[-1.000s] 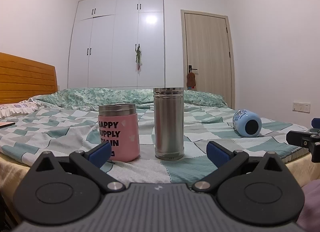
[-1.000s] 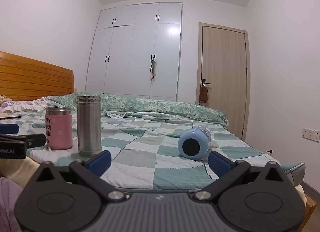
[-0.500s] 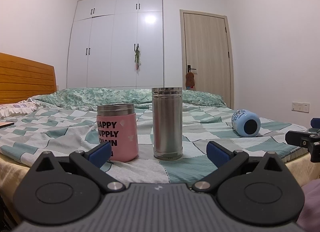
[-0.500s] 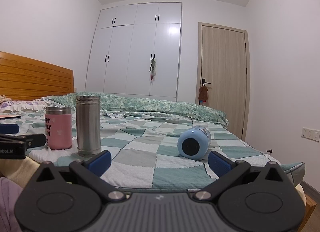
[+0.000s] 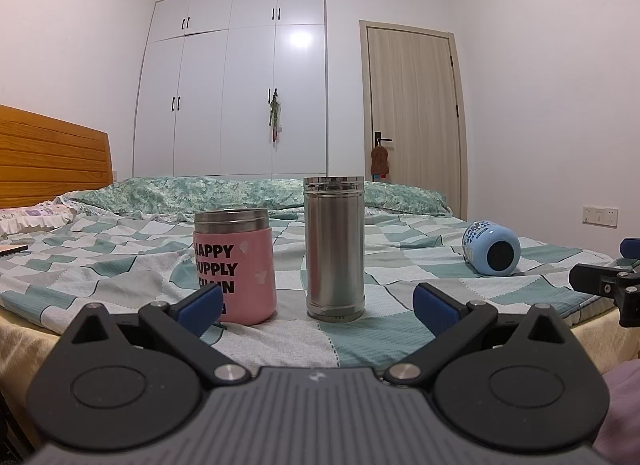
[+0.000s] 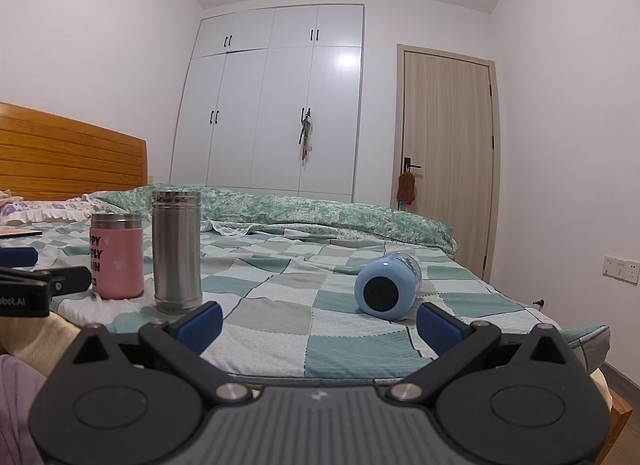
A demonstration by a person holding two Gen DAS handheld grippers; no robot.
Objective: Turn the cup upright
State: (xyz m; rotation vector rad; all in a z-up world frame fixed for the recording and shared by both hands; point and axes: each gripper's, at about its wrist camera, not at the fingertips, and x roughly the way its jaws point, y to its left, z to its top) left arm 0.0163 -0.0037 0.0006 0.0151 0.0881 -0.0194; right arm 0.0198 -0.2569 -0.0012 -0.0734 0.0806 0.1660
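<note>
Light-blue cylindrical cup [image 6: 387, 289]: on its side on checked bed [image 6: 320, 345], base facing near; nearest right tongs [image 6: 318, 323]; both tongs released, left tongs [image 5: 318, 307] farther.

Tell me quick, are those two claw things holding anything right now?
Left gripper: open, holding nothing, facing the pink cup and steel flask.
Right gripper: open, holding nothing; the blue cup lies on its side ahead, untouched.
</note>
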